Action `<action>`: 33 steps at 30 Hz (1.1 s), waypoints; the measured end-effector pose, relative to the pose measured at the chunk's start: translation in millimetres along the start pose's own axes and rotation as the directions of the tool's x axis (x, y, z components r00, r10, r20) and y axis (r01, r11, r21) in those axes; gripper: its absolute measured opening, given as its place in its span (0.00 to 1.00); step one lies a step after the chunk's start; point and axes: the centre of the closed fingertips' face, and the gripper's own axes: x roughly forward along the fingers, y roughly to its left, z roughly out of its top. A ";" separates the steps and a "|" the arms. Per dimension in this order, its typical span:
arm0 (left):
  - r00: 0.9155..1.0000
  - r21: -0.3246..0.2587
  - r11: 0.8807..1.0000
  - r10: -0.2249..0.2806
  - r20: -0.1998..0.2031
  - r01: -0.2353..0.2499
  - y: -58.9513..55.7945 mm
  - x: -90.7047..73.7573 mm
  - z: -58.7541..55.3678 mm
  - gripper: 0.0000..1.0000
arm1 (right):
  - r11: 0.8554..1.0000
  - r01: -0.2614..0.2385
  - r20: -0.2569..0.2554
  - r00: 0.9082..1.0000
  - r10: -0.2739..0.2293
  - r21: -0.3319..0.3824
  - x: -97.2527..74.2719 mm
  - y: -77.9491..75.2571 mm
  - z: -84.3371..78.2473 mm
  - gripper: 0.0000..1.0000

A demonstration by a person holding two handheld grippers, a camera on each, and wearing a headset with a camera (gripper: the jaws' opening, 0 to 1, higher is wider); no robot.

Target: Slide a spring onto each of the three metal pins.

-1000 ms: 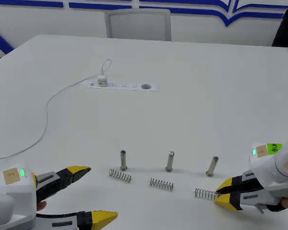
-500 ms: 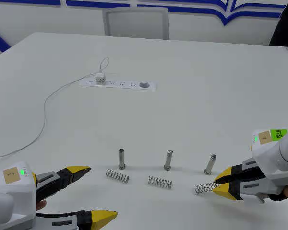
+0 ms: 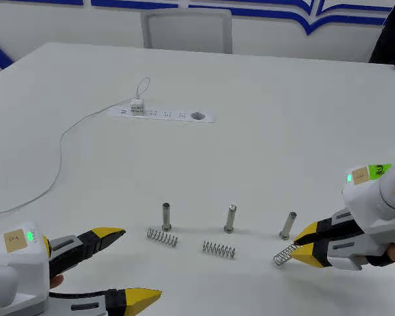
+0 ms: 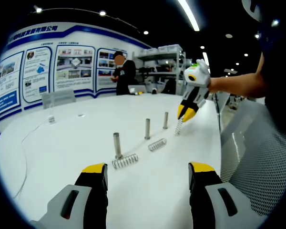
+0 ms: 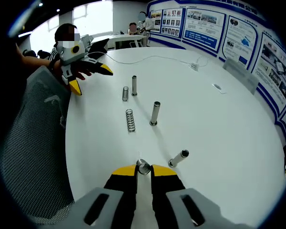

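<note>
While not yet threaded on anything, found spring (image 3: 284, 255) pinched by one end in right gripper (image 3: 301, 245), slanting down ahead, just beside nearest pin (image 3: 288, 225), likely for lining up over its top. Found left gripper (image 3: 139, 263) spread wide, empty, middle spring (image 3: 219, 249) and far spring (image 3: 162, 237) lying ahead on the surface (image 3: 250, 151).

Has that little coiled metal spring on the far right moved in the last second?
Yes. The right gripper, shut on the coiled metal spring, has tipped it up at an angle, closer to the rightmost metal pin.

White bodies, yellow-tipped black jaws: left hand-held gripper (image 3: 140, 263), right hand-held gripper (image 3: 296, 251)
</note>
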 end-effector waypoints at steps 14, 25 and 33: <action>1.000 -0.001 1.000 -0.001 0.002 0.001 0.1 0.0 0.0 0.70 | 1.000 0.012 -0.021 1.000 -0.012 0.013 -10.4 -2.7 8.3 0.12; 1.000 -0.002 1.000 0.001 0.009 -0.001 0.3 -0.3 1.2 0.70 | 0.999 0.037 -0.046 0.998 -0.037 -0.012 -36.0 -10.9 27.9 0.12; 1.000 -0.004 1.000 0.006 0.011 -0.006 1.9 -2.2 0.9 0.70 | 0.997 0.058 -0.078 0.995 -0.061 -0.050 -51.0 -23.4 40.5 0.12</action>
